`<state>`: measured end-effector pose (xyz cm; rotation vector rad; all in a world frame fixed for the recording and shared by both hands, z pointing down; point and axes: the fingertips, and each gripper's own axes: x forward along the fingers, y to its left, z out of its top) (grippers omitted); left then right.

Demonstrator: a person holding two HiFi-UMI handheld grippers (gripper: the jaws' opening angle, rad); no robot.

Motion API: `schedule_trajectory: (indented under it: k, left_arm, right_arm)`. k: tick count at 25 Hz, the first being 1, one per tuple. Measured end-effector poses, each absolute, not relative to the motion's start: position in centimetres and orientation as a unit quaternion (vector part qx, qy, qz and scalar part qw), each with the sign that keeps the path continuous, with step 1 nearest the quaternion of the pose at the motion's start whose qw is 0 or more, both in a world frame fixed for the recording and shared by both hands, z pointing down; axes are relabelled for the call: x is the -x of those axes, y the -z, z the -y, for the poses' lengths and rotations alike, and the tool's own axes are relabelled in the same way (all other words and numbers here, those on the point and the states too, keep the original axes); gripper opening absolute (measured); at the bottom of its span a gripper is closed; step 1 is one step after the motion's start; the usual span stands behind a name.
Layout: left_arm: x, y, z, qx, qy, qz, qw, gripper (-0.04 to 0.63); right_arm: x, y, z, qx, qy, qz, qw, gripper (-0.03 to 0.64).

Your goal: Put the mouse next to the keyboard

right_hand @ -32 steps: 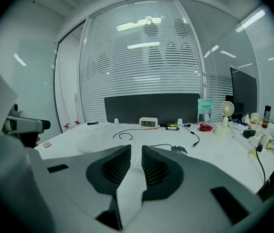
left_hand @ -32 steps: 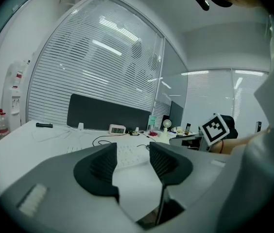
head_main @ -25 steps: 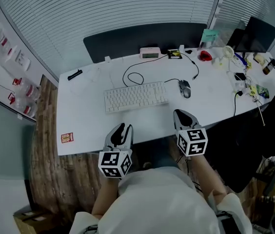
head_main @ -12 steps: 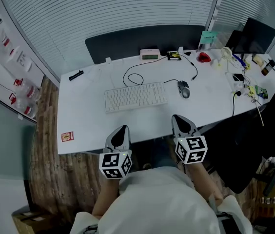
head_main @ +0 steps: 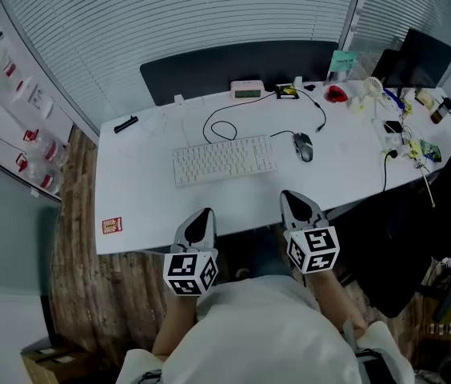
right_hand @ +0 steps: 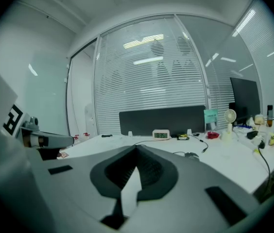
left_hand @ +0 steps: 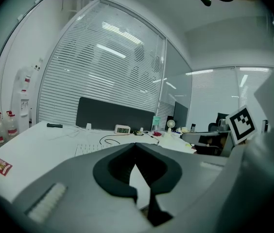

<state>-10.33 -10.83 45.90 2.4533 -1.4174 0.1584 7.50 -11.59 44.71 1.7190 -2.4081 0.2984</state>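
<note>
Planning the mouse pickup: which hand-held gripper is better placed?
Right. The right hand-held gripper is nearly in line with the mouse, which lies right of the keyboard; the left hand-held gripper faces the keyboard.

A white desk [head_main: 145, 206] fills the middle of the head view, with a dark panel [head_main: 233, 64] and blinds [head_main: 169, 14] above it. A clock [head_main: 246, 89] stands at top centre, a black pen [head_main: 123, 123] lies upper left, and a red card [head_main: 111, 226] lies on the desk's lower-left corner. A fan [head_main: 373, 86] and a monitor [head_main: 425, 58] stand at upper right.
</note>
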Motion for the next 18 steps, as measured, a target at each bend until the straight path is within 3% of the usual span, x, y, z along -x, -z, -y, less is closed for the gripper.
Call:
schedule_trajectory:
  k: [18]
  left_arm:
    - [10.4,-46.1,11.2,-0.855,-0.055,0.491,0.155,0.009]
  right_arm:
    - [-6.3,-44.4,12.2,-0.556,-0.093,0.822,0.083,0.0]
